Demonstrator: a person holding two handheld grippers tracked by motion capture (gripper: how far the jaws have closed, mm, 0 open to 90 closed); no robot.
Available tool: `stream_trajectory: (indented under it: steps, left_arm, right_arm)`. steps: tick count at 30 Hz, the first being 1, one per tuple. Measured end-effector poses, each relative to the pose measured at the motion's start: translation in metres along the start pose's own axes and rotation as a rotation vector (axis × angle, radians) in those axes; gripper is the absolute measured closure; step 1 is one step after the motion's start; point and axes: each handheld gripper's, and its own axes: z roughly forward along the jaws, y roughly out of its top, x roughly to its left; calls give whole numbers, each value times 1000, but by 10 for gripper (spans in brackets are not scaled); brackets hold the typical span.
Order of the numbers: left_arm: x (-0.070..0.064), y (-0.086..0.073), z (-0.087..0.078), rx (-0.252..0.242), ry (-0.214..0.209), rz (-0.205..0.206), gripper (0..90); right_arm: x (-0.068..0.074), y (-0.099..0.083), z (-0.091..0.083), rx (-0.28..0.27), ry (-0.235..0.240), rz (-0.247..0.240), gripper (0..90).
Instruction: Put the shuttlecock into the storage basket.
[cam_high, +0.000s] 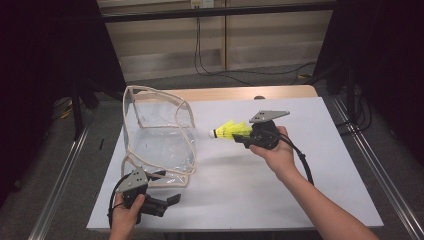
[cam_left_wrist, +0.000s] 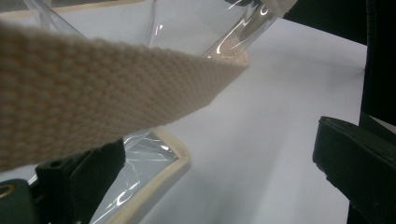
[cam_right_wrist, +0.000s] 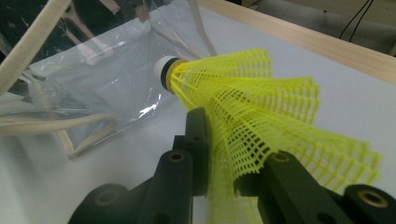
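A clear plastic bag (cam_high: 160, 142) with beige webbing trim stands open on the left of the white table (cam_high: 300, 175). My right gripper (cam_high: 245, 137) is shut on the skirt of a yellow mesh shuttlecock (cam_high: 229, 130), held just right of the bag with its white cork pointing at the bag. In the right gripper view the shuttlecock (cam_right_wrist: 243, 107) sits pinched between the jaws, with the bag (cam_right_wrist: 93, 79) beyond it. My left gripper (cam_high: 166, 188) is open at the bag's near corner. In the left gripper view a beige strap (cam_left_wrist: 93, 102) crosses close above the wide-apart jaws.
A strip of bare wood (cam_high: 240, 93) shows along the table's far edge. Black cables (cam_high: 240, 72) lie on the floor behind it. Metal rails (cam_high: 60, 185) run along both sides of the table. White surface stretches to the right of the bag.
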Motion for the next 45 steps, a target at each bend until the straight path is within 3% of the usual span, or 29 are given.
stream_trajectory:
  steps: [45]
  left_arm:
    - [-1,0,0,-2,-3,1,27]
  right_arm:
    - [31,60,-8,-36,89,-46,795]
